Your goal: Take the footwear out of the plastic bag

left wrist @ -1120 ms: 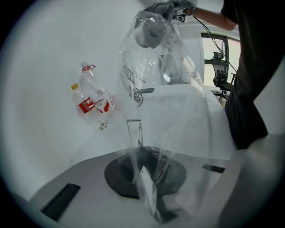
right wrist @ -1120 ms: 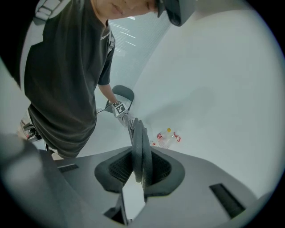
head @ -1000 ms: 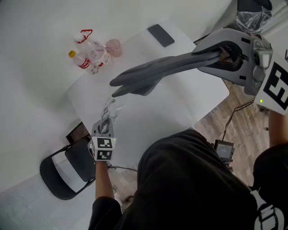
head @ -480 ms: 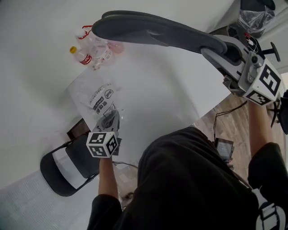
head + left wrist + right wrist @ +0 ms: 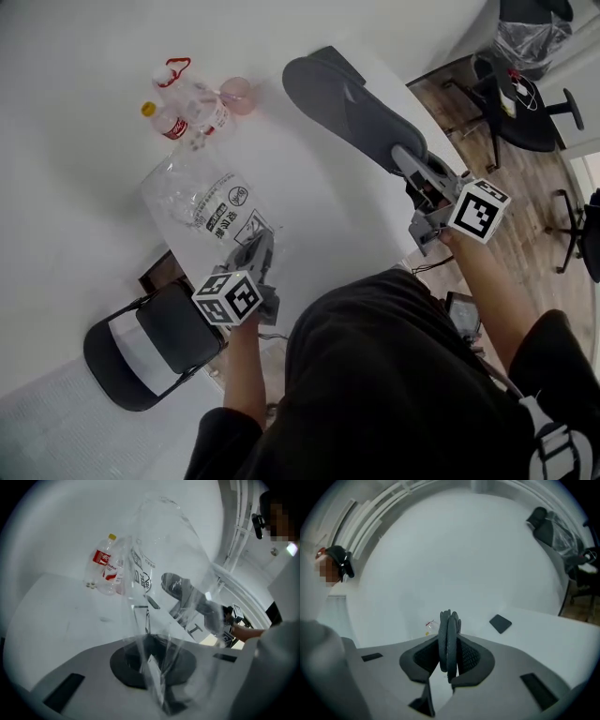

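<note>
The white table (image 5: 319, 216) I work over has plain white surroundings on its far side. To my right the floor (image 5: 530, 192) is pale wood planks, with a black office chair (image 5: 514, 111) on it and a bin (image 5: 530, 28) lined with clear plastic beyond. At my left, near the table's corner, stands a black folding chair (image 5: 141, 361) with a white panel; the light is bright and even

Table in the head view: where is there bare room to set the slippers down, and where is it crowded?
Bare: the middle of the table, between the plastic bag and the slippers in the right gripper. Crowded: the far corner with the bottles.
</note>
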